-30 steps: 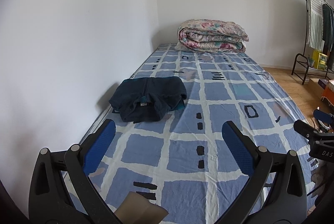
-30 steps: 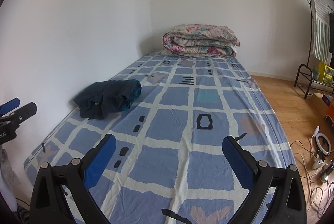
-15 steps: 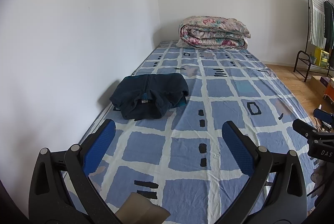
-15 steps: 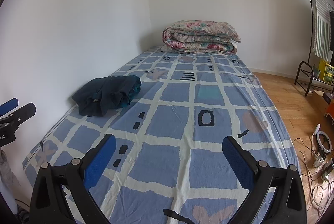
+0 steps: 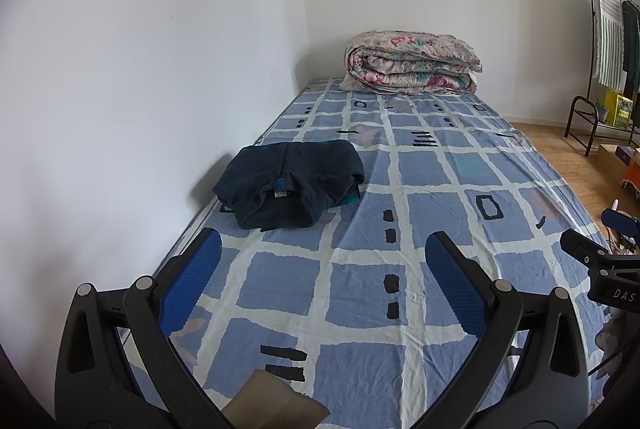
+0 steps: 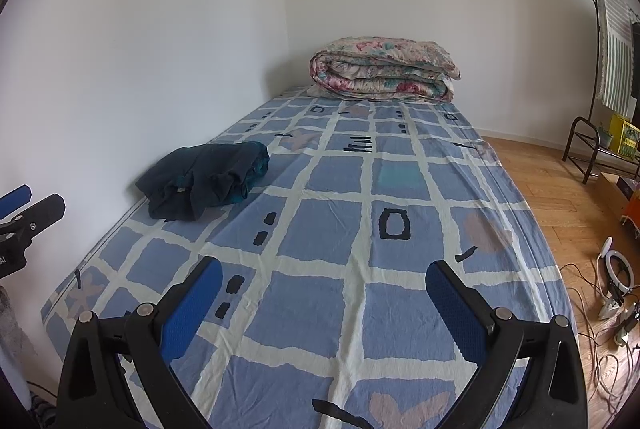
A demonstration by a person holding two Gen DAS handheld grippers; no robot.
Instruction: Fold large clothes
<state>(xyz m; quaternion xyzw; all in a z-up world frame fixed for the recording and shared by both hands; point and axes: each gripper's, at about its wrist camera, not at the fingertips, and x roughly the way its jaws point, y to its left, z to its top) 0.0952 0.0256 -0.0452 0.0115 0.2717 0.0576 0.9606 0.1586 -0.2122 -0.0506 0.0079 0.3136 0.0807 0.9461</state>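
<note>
Left wrist view, folded dark garment (image 5: 288, 185) on bed (image 5: 400, 269) (by wall), left tongs (image 5: 324, 285) wide apart

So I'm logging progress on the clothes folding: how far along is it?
Done: a dark garment lies in a compact, slightly rumpled fold on the bed, beside the wall. In hand: nothing; the left gripper and right gripper are open and empty above the sheet. Left: no other loose clothing shows on the bed, only a rolled quilt.
</note>
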